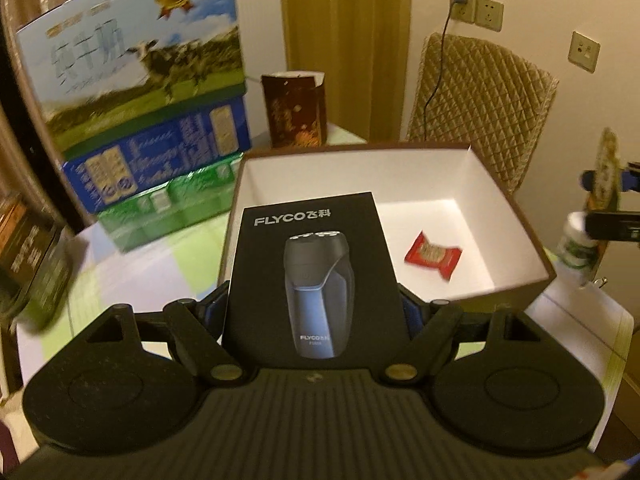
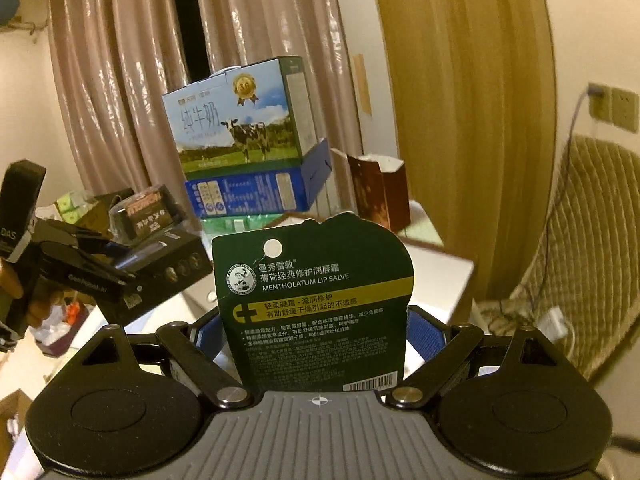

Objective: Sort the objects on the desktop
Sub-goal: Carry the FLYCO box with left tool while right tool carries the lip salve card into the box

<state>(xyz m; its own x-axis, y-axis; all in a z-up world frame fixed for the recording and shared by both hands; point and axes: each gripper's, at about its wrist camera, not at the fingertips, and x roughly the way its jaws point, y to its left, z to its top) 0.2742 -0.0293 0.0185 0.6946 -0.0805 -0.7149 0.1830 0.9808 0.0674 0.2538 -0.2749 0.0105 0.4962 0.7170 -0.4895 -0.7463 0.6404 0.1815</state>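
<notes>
Both tongs are lifted above the bench [image 1: 132,264], the left tongs [image 1: 316,308] tilted steeply down and clamped wide on a black shaver box [image 1: 316,272] over the open box [image 1: 516,204], the right tongs [image 2: 316,328] gripping an upright lip-salve card [image 2: 316,300].

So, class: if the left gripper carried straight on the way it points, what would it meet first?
Probably the open white-lined box. The left gripper, holding the shaver box, points down into it, near the red sweet; depth is uncertain.
</notes>
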